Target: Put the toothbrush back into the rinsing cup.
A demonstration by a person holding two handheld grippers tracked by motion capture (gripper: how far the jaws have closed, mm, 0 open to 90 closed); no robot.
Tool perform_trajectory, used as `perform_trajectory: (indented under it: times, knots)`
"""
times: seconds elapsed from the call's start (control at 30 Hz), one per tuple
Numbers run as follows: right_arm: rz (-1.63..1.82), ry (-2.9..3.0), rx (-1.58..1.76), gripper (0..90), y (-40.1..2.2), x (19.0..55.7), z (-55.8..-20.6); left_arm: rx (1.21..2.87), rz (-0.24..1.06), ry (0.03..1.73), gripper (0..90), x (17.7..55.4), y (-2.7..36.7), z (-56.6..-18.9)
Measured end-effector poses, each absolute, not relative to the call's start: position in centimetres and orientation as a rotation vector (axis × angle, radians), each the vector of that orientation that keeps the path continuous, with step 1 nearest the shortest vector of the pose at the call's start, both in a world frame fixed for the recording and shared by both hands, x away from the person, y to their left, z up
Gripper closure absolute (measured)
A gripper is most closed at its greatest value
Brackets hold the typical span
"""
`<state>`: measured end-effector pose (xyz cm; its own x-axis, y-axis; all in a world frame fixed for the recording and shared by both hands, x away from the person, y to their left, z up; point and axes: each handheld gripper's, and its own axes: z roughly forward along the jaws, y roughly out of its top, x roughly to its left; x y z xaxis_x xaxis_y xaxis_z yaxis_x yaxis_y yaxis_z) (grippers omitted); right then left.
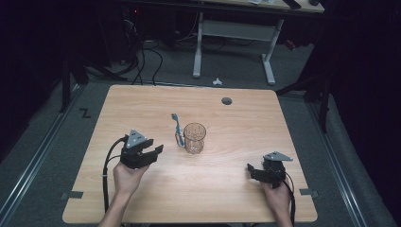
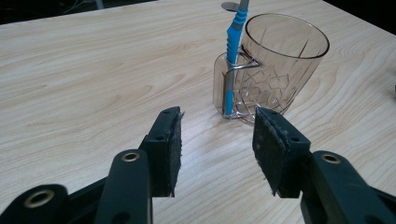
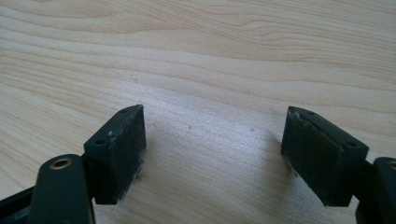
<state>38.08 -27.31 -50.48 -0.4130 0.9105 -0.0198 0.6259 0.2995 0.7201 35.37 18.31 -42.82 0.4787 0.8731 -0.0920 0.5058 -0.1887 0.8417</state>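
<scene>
A clear cut-glass tumbler stands near the middle of the wooden table. A blue-handled toothbrush stands upright in a wire holder on the tumbler's left side. My left gripper is open, a short way left of the tumbler and pointing at it, with nothing between its pads. At the table's front right, my right gripper rests open over bare wood, its jaws wide apart.
A round cable hole sits near the table's far edge. Beyond the table stand a white desk frame and loose cables on the grey floor. Dark space borders both sides.
</scene>
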Motion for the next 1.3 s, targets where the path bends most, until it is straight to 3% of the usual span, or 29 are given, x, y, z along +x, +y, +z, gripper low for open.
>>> perform_trajectory:
  times: [1.3]
  knots:
    - [0.896,2.145,1.37,22.1,-27.3,38.1,-50.5,1.821,0.502,1.237,51.9,34.4,19.6,-46.0]
